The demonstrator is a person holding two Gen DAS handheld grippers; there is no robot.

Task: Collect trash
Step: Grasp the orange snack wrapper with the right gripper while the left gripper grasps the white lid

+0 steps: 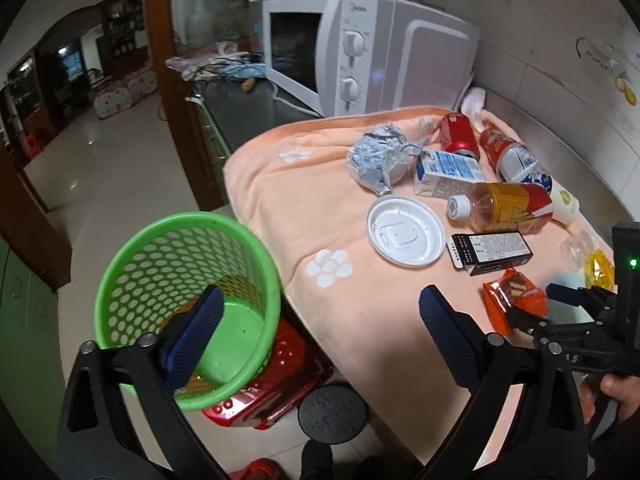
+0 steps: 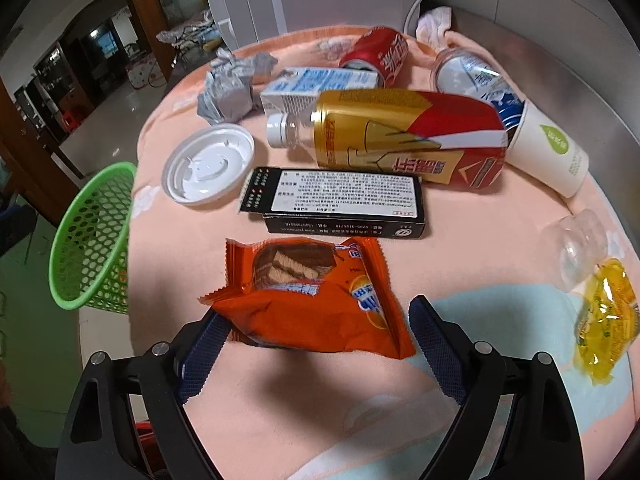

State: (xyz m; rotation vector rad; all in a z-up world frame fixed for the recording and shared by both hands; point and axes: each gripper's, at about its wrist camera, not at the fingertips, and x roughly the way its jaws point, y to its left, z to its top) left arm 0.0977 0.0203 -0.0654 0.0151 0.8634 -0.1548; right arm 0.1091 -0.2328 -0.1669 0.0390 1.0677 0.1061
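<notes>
Trash lies on a peach towel point(image 1: 312, 208): an orange snack wrapper point(image 2: 316, 300), a black box point(image 2: 340, 200), a white lid point(image 2: 208, 164), a gold and red bottle point(image 2: 404, 136), a milk carton point(image 2: 316, 84), a red can point(image 2: 380, 56), crumpled foil point(image 2: 230, 88) and a paper cup point(image 2: 548, 152). My right gripper point(image 2: 320, 344) is open with its fingers either side of the wrapper's near edge; it also shows in the left wrist view point(image 1: 536, 304). My left gripper point(image 1: 320, 320) is open and empty, between the green basket point(image 1: 188, 300) and the towel's edge.
A white microwave point(image 1: 360, 52) stands behind the towel. A yellow wrapper point(image 2: 604, 320) and clear plastic point(image 2: 580, 252) lie at the right. The basket sits on a red stool point(image 1: 272, 392) left of the counter. A steel counter point(image 2: 560, 60) rims the towel.
</notes>
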